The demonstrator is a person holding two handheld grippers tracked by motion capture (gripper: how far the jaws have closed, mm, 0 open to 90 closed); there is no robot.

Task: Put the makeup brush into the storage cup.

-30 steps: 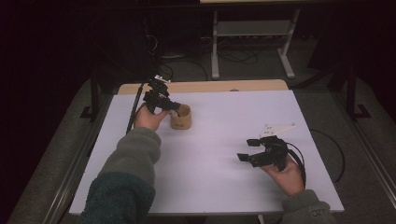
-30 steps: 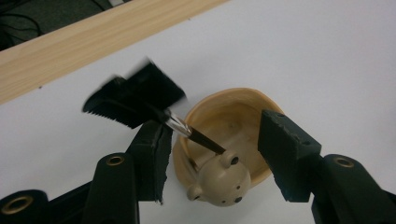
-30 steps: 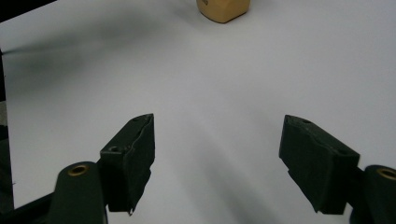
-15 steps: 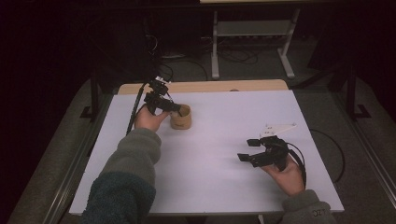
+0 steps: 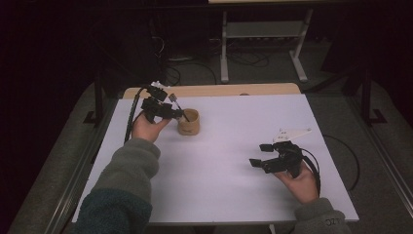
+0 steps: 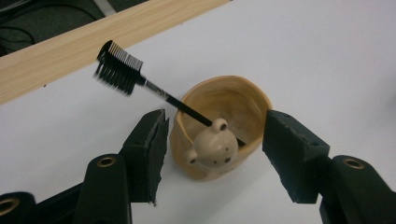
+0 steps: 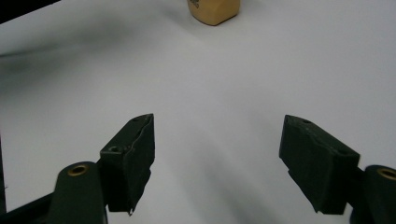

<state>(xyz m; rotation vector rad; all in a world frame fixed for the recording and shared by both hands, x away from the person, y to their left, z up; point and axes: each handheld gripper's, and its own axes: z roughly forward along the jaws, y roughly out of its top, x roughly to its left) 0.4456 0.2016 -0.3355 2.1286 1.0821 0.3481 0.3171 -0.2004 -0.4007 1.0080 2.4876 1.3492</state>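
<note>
Though jaws just widening, left tool [image 6: 212,154] open astride bear cup [image 6: 219,128]; right tool [image 7: 217,158] open, empty.

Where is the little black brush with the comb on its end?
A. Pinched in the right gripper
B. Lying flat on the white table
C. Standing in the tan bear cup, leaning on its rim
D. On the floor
C: in the left gripper view the brush has its handle down inside the bear cup and leans over the rim, with the comb end sticking out.
</note>
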